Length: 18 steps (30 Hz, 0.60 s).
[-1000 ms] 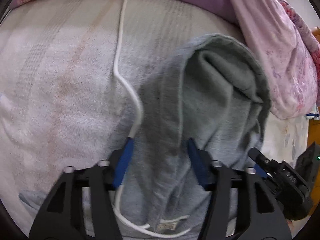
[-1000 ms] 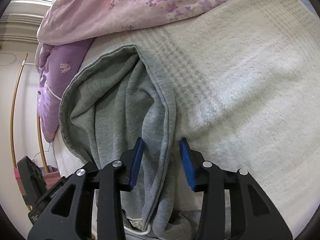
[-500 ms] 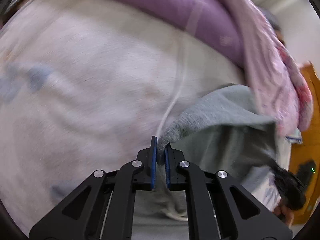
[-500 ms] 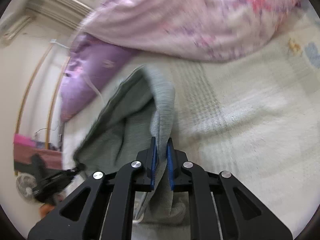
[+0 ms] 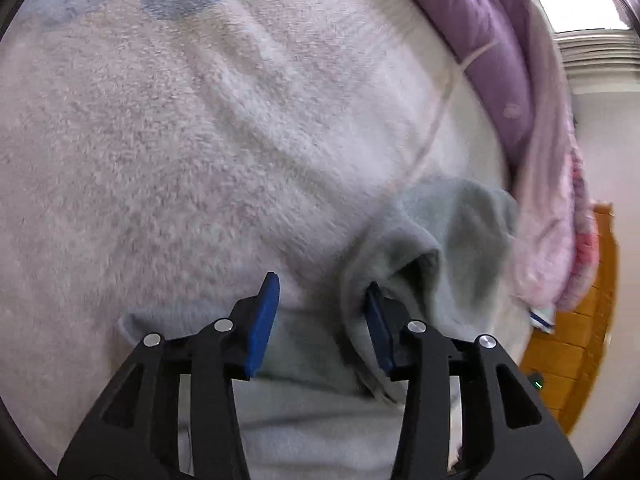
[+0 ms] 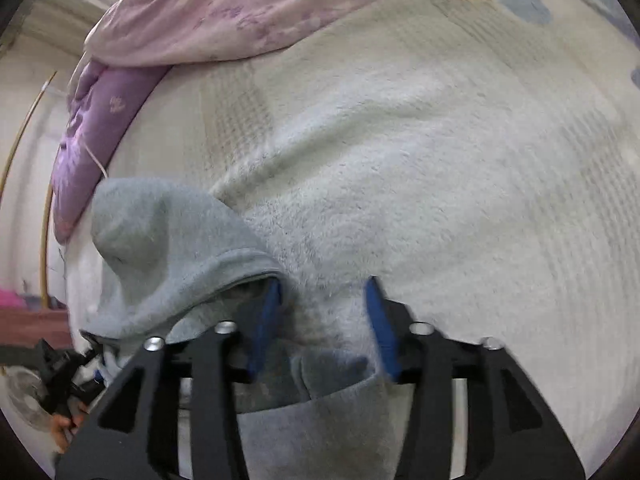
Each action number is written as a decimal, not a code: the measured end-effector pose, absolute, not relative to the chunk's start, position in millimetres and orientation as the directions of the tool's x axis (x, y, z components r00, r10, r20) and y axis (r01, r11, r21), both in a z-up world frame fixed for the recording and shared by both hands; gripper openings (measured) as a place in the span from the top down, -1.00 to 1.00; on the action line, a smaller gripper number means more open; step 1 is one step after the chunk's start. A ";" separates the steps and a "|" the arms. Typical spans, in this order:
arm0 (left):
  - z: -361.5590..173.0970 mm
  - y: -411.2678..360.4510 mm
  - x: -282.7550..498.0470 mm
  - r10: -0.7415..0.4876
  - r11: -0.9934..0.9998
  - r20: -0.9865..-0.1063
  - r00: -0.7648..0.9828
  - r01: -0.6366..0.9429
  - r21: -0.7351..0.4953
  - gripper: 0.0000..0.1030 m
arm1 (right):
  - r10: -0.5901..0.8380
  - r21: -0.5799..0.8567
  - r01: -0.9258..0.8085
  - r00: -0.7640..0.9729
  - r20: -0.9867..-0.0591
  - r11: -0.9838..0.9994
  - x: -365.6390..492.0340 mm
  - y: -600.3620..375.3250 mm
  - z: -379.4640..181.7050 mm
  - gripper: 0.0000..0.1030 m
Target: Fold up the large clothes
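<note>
The grey hoodie lies on the fluffy white blanket. In the left wrist view its hood is bunched up at the right, and one fold hangs against the right pad. My left gripper is opening, with the hoodie's body below the gap and nothing pinched. In the right wrist view the hood is heaped at the left and droops over the left pad. My right gripper is also opening, and its pads stand apart over blanket and grey cloth.
A purple pillow and a pink floral quilt edge the bed. A thin white cord trails across the blanket. Orange wooden furniture stands at the right. The other gripper and a hand show at the lower left.
Both grippers, open a second ago, shut on the hood's two edges and swung it across the bed. Now both have let go and the hood lies bunched.
</note>
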<state>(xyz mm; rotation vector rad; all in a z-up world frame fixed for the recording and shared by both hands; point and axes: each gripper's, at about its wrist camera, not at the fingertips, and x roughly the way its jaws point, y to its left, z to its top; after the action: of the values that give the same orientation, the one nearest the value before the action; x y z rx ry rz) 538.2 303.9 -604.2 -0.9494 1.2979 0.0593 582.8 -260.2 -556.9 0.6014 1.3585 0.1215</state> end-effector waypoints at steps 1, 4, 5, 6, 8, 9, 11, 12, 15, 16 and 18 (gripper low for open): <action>-598.8 305.9 535.8 -0.473 0.641 -0.822 0.316 -0.517 -0.567 0.13 | 0.418 0.467 0.252 0.224 -0.880 0.848 581.8 -260.5 -550.8 0.12; -573.4 302.1 538.0 -0.465 0.698 -0.830 0.306 -0.450 -0.557 0.01 | 0.343 0.391 0.166 0.257 -0.904 0.905 585.1 -258.0 -514.6 -0.07; -566.7 299.2 541.6 -0.438 0.722 -0.847 0.301 -0.442 -0.531 -0.07 | 0.338 0.386 0.152 0.268 -0.902 0.910 589.1 -256.6 -510.6 -0.13; -560.8 297.0 548.4 -0.417 0.742 -0.857 0.303 -0.431 -0.514 -0.07 | 0.355 0.399 0.122 0.273 -0.894 0.909 596.2 -251.0 -504.6 -0.14; -553.9 288.6 567.9 -0.406 0.769 -0.858 0.315 -0.389 -0.507 -0.09 | 0.373 0.403 0.069 0.265 -0.889 0.912 610.2 -239.6 -505.5 -0.14; -555.4 282.2 579.4 -0.412 0.773 -0.857 0.310 -0.379 -0.509 -0.09 | 0.368 0.391 0.044 0.256 -0.894 0.919 618.3 -230.6 -507.1 -0.14; -556.5 270.9 606.3 -0.409 0.788 -0.860 0.306 -0.357 -0.502 -0.10 | 0.368 0.372 -0.030 0.245 -0.897 0.928 638.5 -207.6 -511.7 -0.14; -559.7 262.2 624.7 -0.376 0.818 -0.877 0.300 -0.338 -0.466 -0.10 | 0.372 0.364 -0.077 0.232 -0.899 0.928 651.9 -190.3 -516.0 -0.14; -573.3 242.0 655.9 -0.341 0.851 -0.898 0.276 -0.315 -0.420 -0.10 | 0.377 0.351 -0.151 0.206 -0.903 0.924 671.7 -163.9 -528.9 -0.14; -578.7 235.1 667.0 -0.319 0.870 -0.912 0.257 -0.303 -0.390 -0.10 | 0.387 0.357 -0.181 0.183 -0.904 0.917 681.3 -149.9 -534.5 -0.14; -582.3 223.2 683.7 -0.285 0.901 -0.923 0.260 -0.256 -0.351 -0.10 | 0.385 0.349 -0.208 0.171 -0.907 0.914 689.2 -136.2 -538.6 -0.14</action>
<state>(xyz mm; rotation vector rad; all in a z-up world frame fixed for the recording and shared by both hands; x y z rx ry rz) 683.7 223.2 -582.3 -0.4842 1.3234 -0.0204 689.2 -136.2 -538.6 0.1568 1.3351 0.4237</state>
